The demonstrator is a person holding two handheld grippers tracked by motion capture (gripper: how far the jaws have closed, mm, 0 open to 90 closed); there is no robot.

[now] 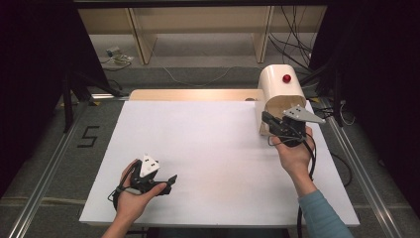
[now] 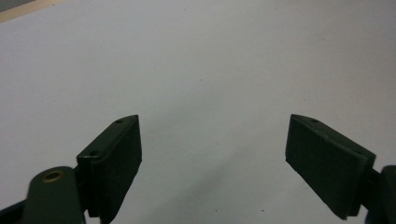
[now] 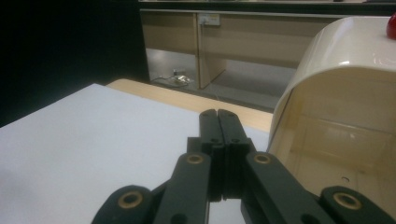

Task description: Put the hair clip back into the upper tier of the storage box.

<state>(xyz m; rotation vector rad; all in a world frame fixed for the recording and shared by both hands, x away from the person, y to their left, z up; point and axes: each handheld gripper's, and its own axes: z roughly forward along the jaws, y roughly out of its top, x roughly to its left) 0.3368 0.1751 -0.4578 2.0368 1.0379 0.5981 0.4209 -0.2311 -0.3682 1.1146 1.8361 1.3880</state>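
A cream box with a rounded top [image 1: 281, 89] stands at the table's far right, a red knob [image 1: 287, 78] on top, its open side facing the person. My right gripper [image 1: 265, 117] is just in front of that opening, jaws shut with nothing between them; in the right gripper view the closed tips [image 3: 218, 113] lie left of the box's hollow inside [image 3: 345, 140]. My left gripper [image 1: 171, 179] rests near the table's front left edge, held in a hand. Its jaws stand wide open over bare white surface [image 2: 212, 128], pads [image 2: 116, 158] empty.
The white tabletop [image 1: 208, 148] spans the middle. A wooden strip [image 1: 193, 94] runs along its far edge. Beyond are a wooden shelf frame [image 1: 198, 29] and cables on the floor [image 1: 297, 49]. Metal rails [image 1: 49, 163] flank the table.
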